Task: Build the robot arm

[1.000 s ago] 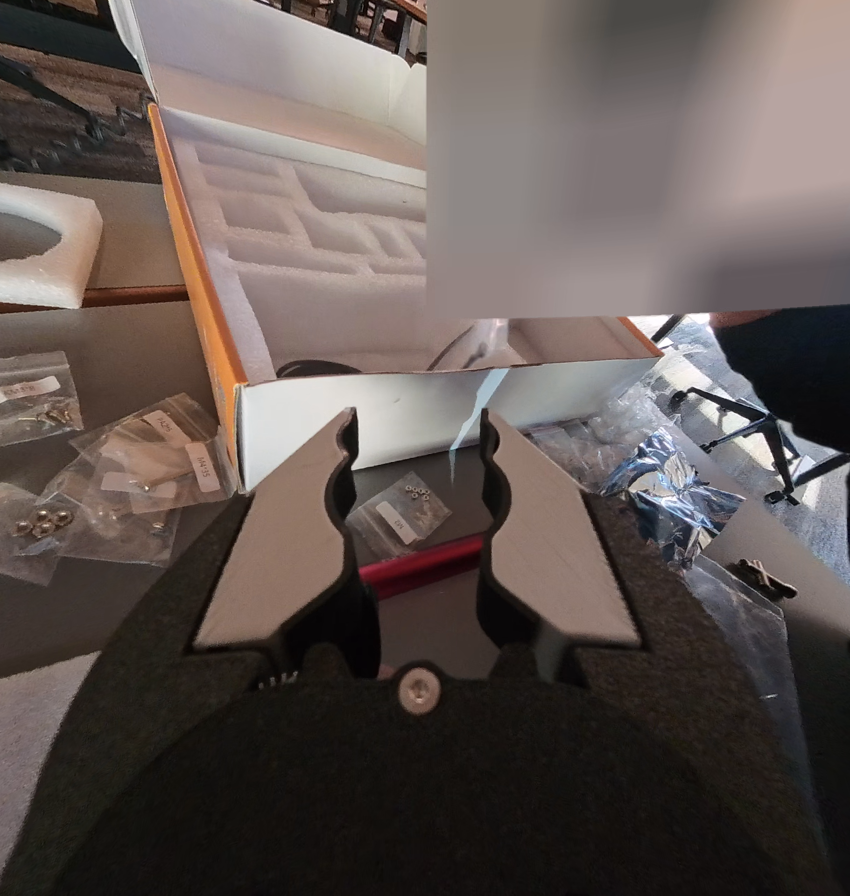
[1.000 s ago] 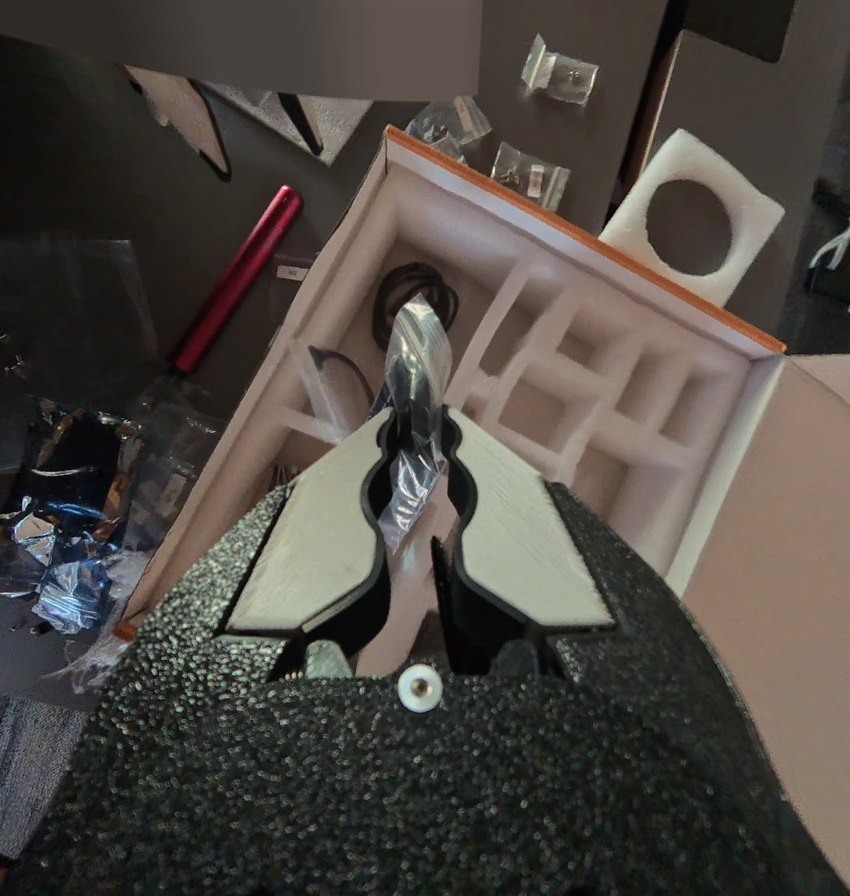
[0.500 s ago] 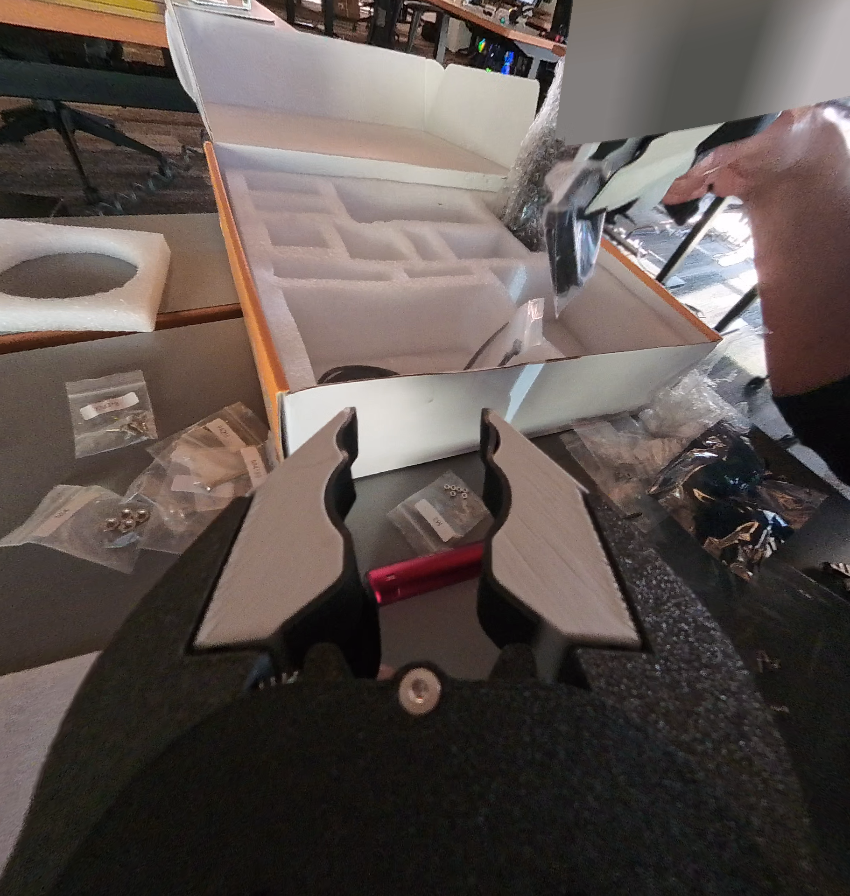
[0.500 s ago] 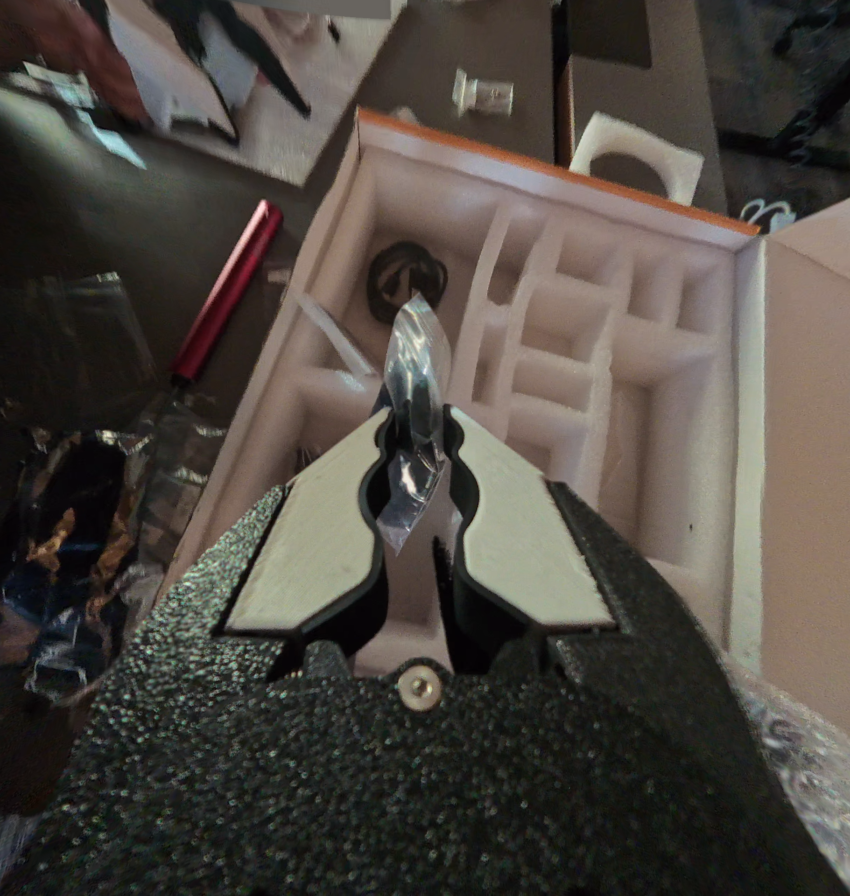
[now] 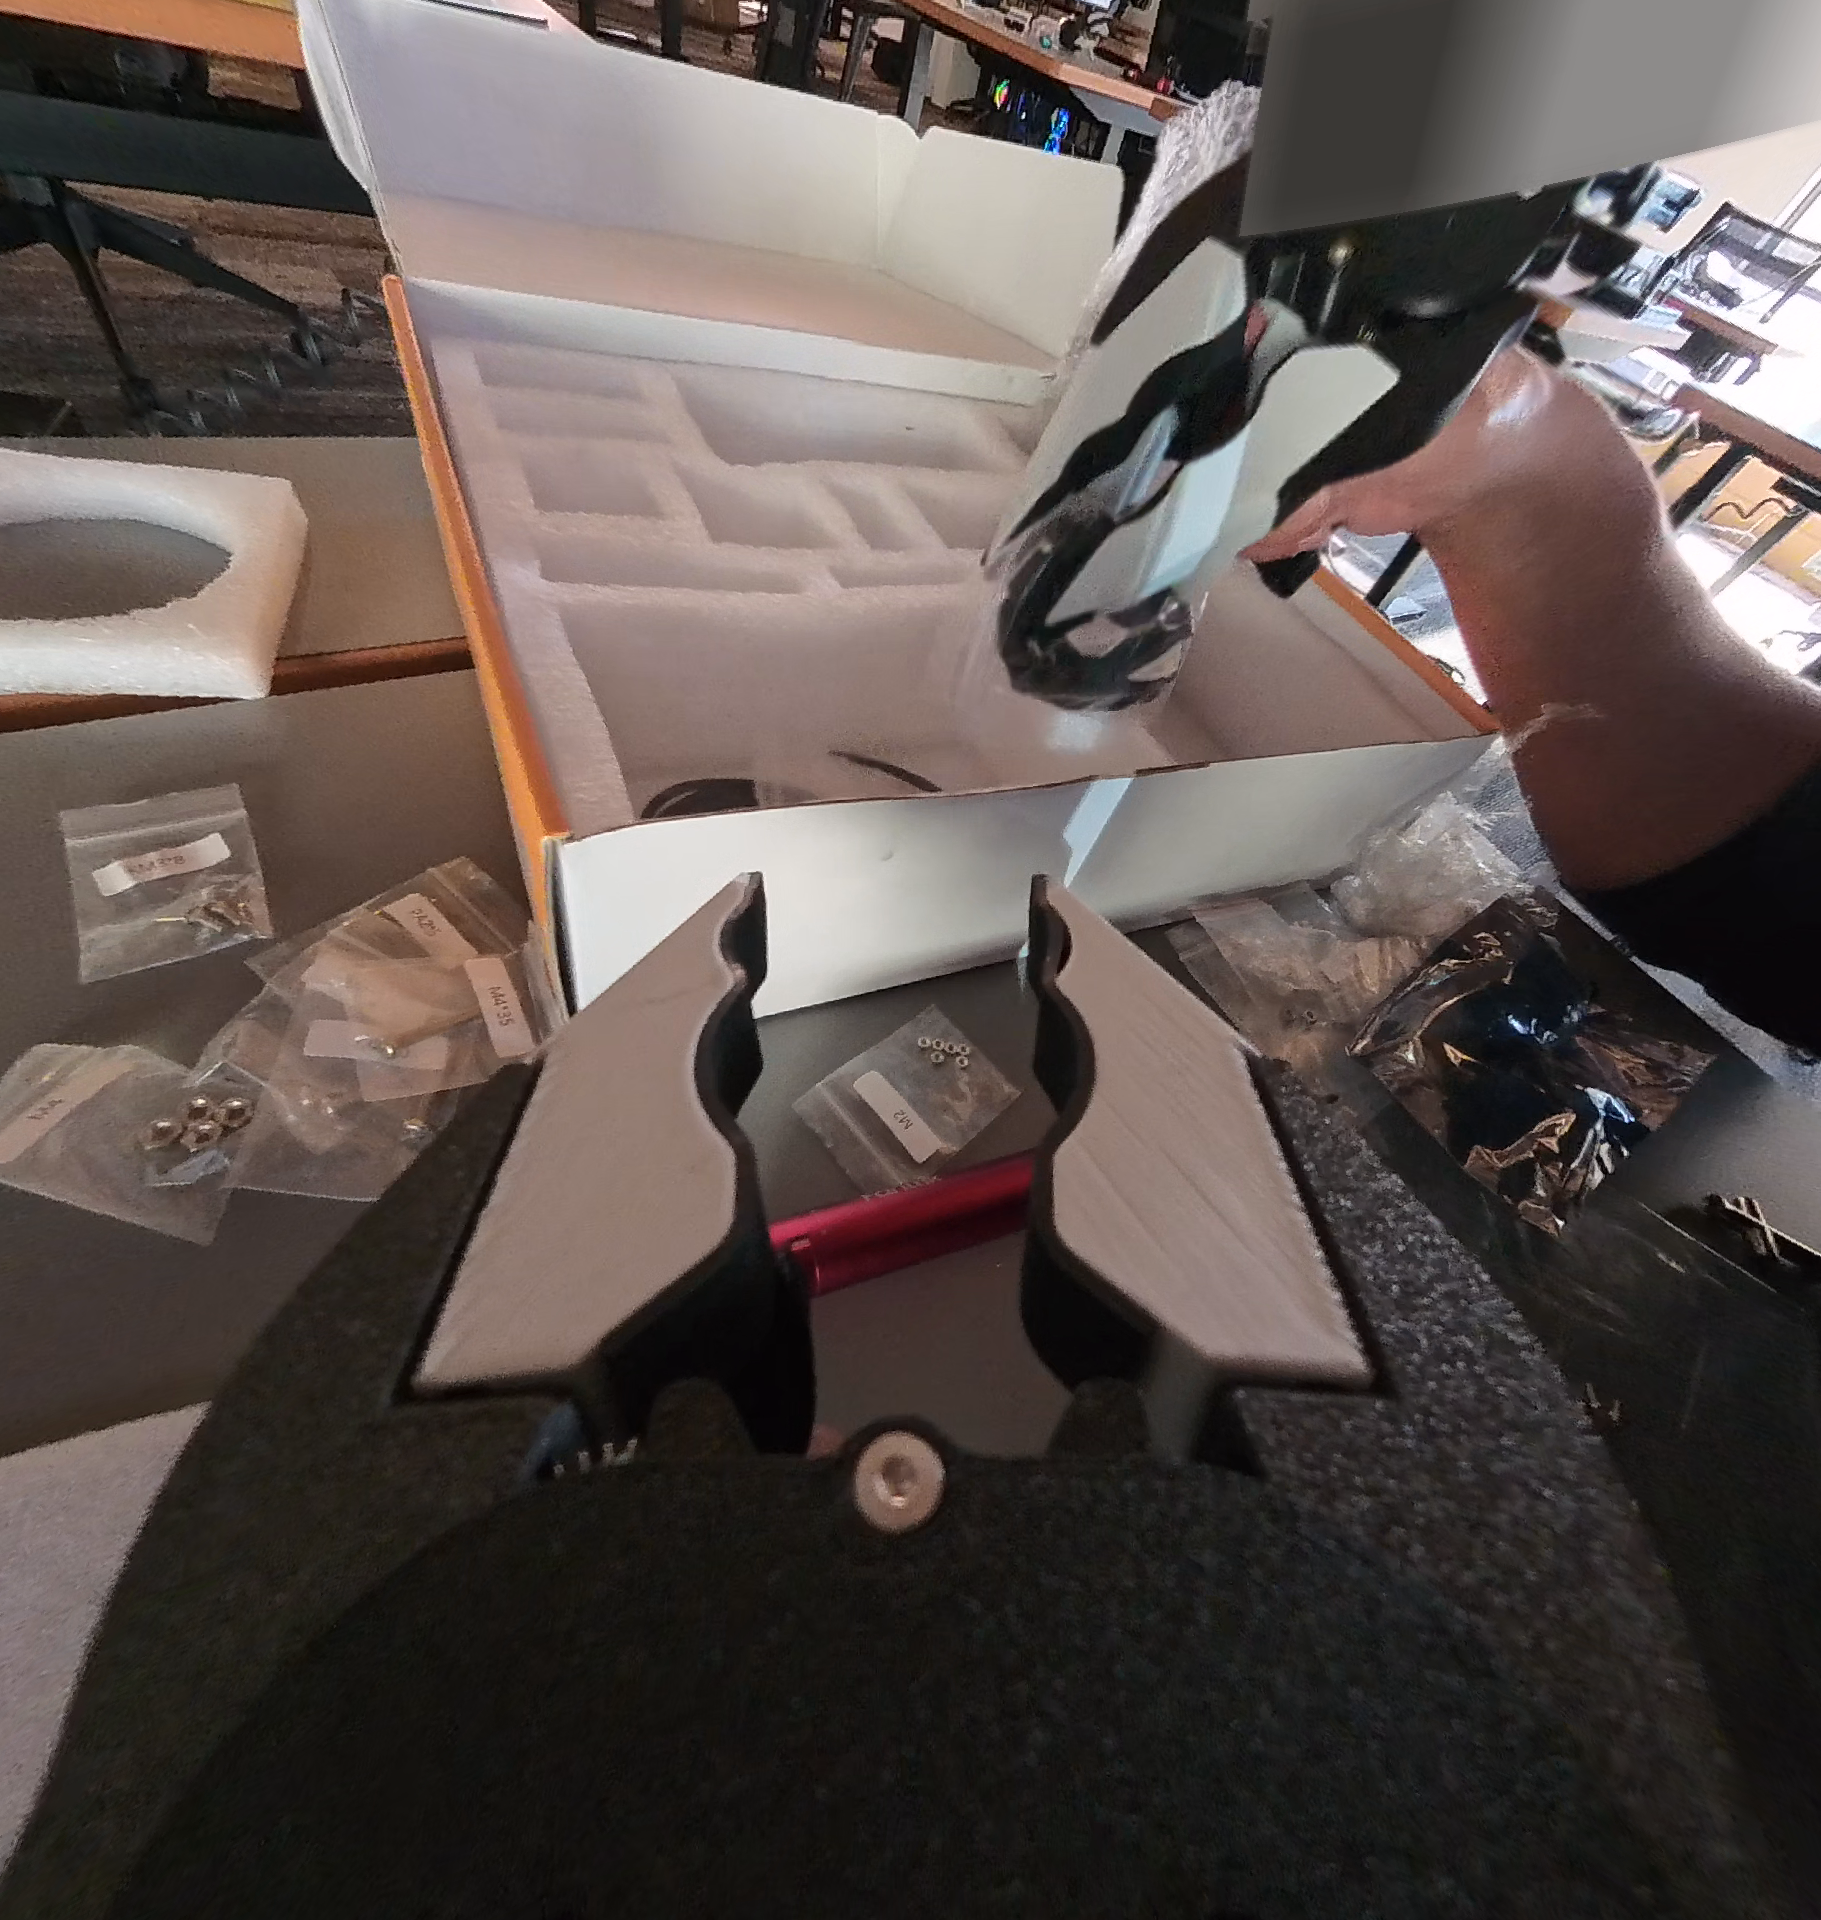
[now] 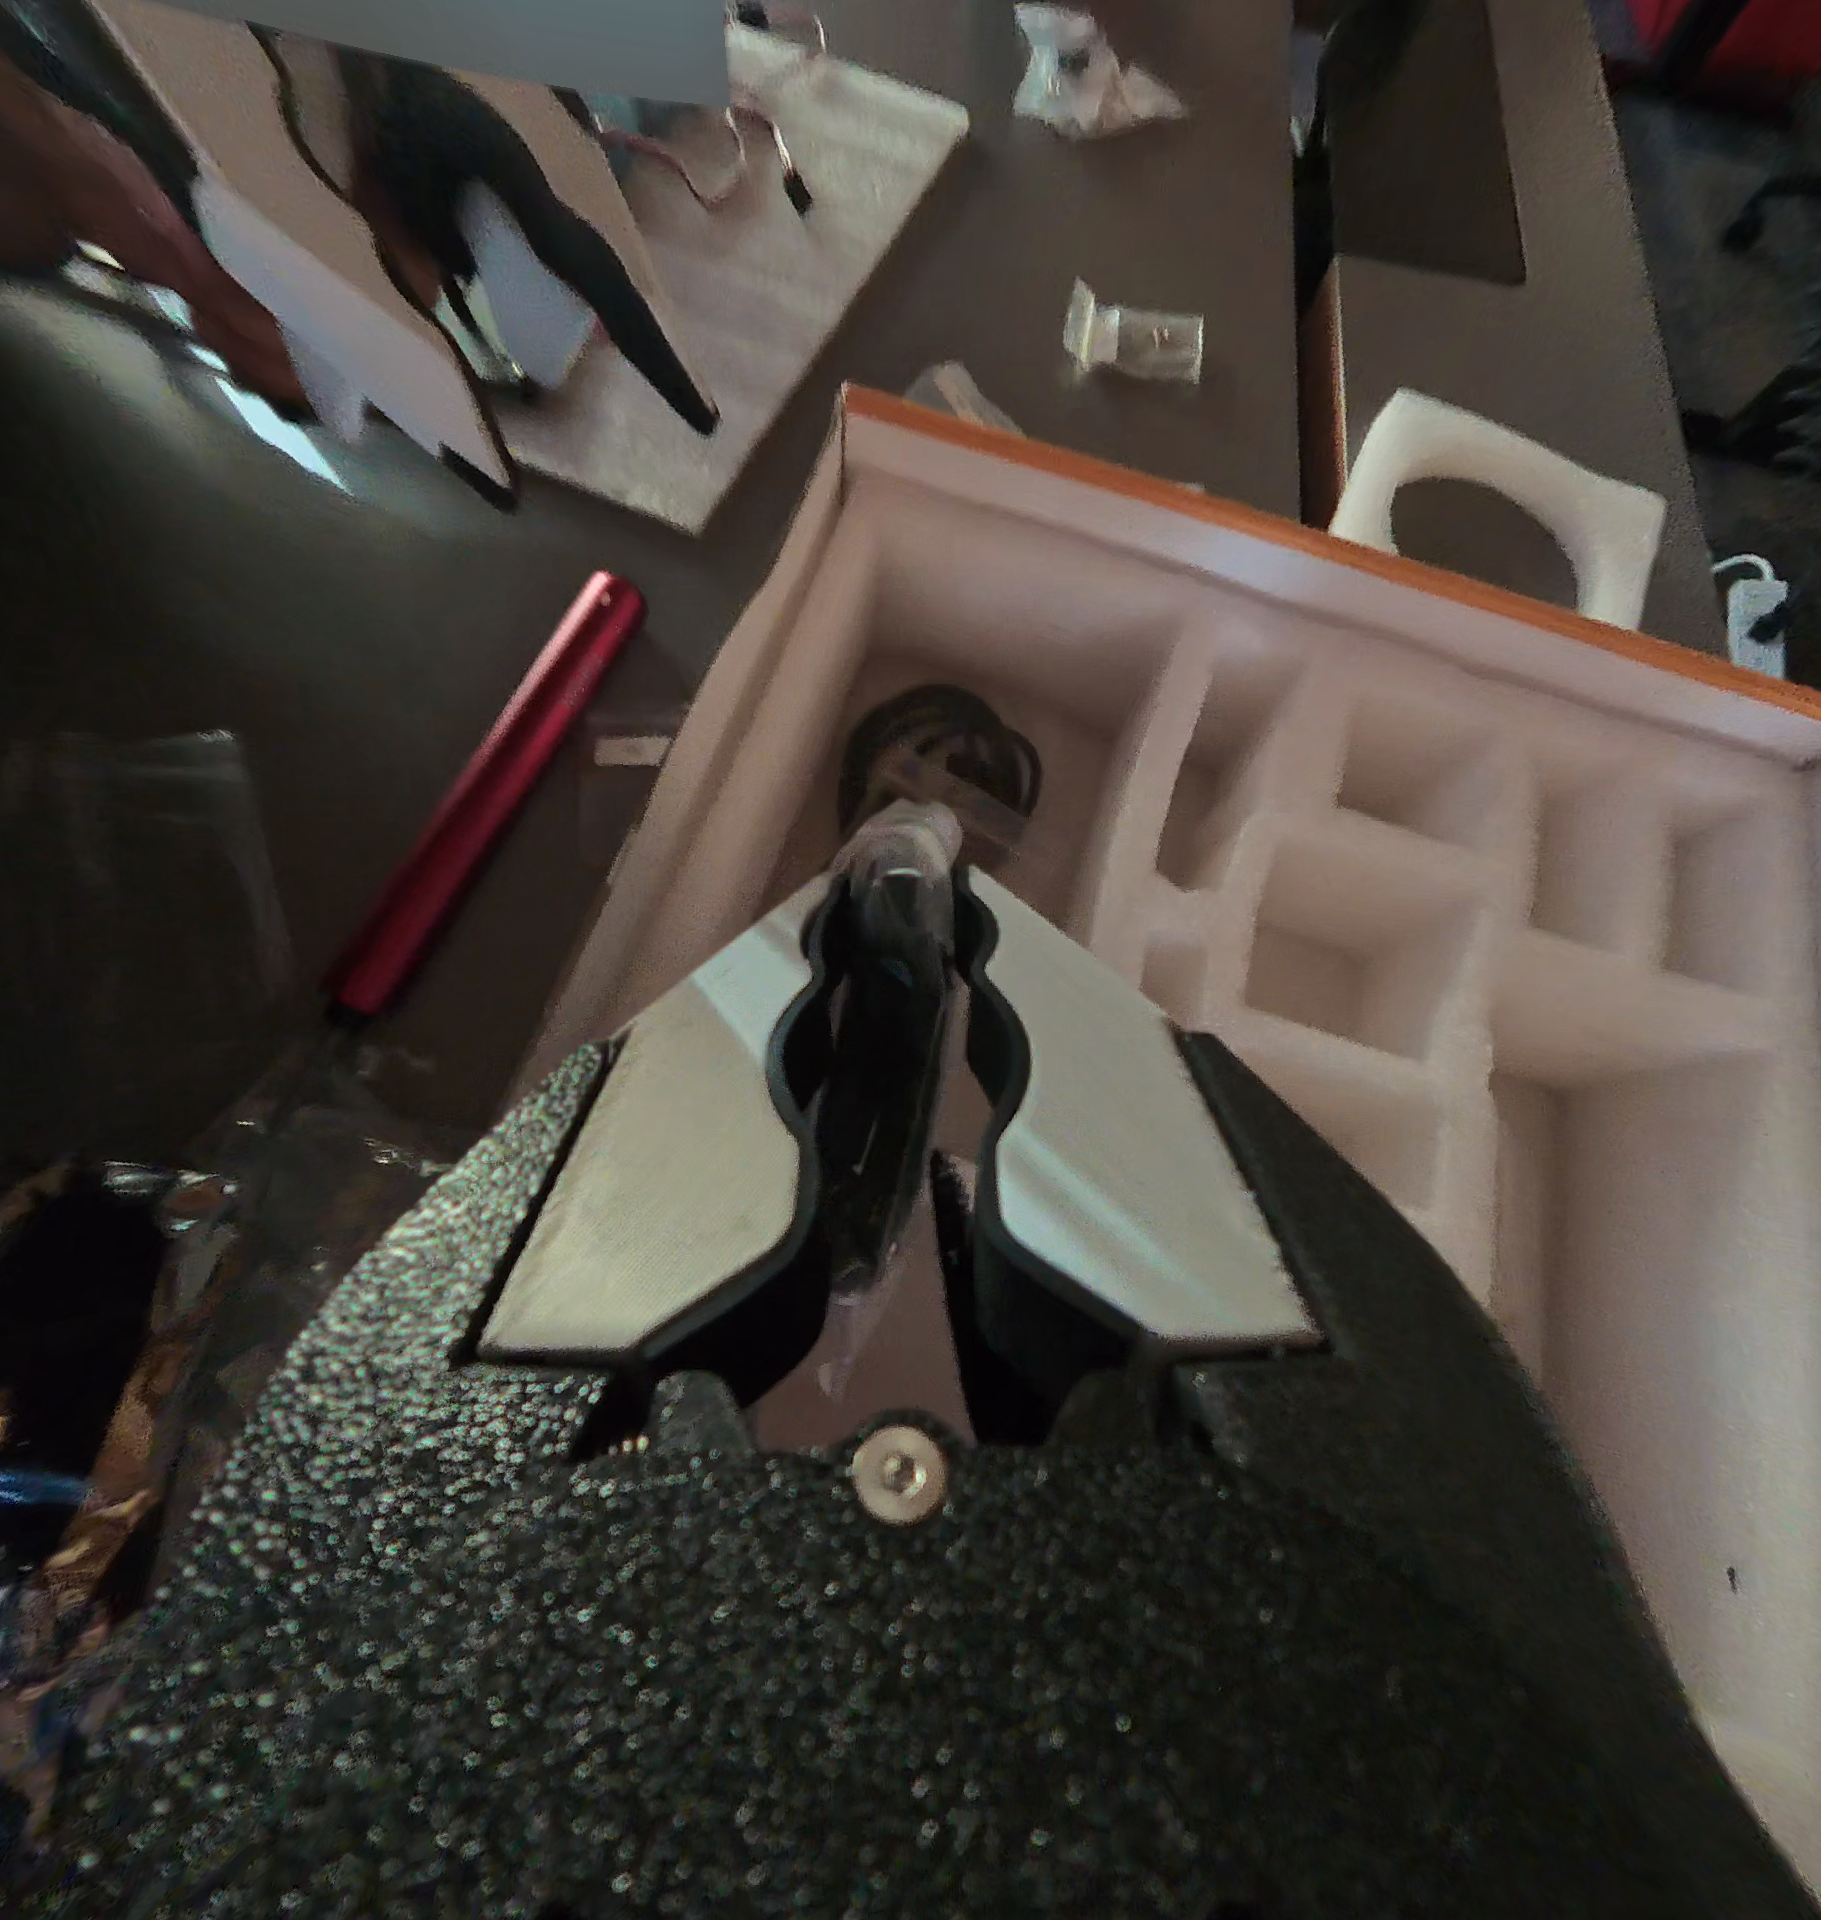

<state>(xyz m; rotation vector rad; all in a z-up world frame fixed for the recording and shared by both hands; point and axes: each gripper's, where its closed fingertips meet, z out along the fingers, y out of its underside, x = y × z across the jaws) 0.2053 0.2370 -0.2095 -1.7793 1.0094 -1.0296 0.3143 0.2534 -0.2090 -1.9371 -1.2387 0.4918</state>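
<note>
My right gripper [image 6: 901,894] is shut on a clear plastic bag [image 6: 890,1018] with a black cable inside. It holds the bag over the open white box [image 6: 1301,540] with an orange rim, above the compartment that has a coiled black cable [image 6: 937,738]. In the left wrist view the same gripper [image 5: 1145,488] hangs the bag [image 5: 1093,634] above the box's foam insert [image 5: 740,582]. My left gripper [image 5: 893,935] is open and empty, low over the table in front of the box. A small bag of nuts [image 5: 911,1086] and a red metal rod [image 5: 906,1221] lie between its fingers.
Several small bags of hardware [image 5: 168,883] lie left of the box. A white foam square with a round hole [image 5: 106,582] lies farther left. A crumpled foil bag [image 5: 1508,1081] lies right of the box. A person's hand [image 5: 1612,623] holds the right gripper. The box lid [image 5: 677,156] stands open at the back. About 12 cm separates my left fingertips from my right.
The right gripper has carried the bag lower and farther into the box, towards the compartment with the coiled cable. The left gripper stays open over the red rod.
</note>
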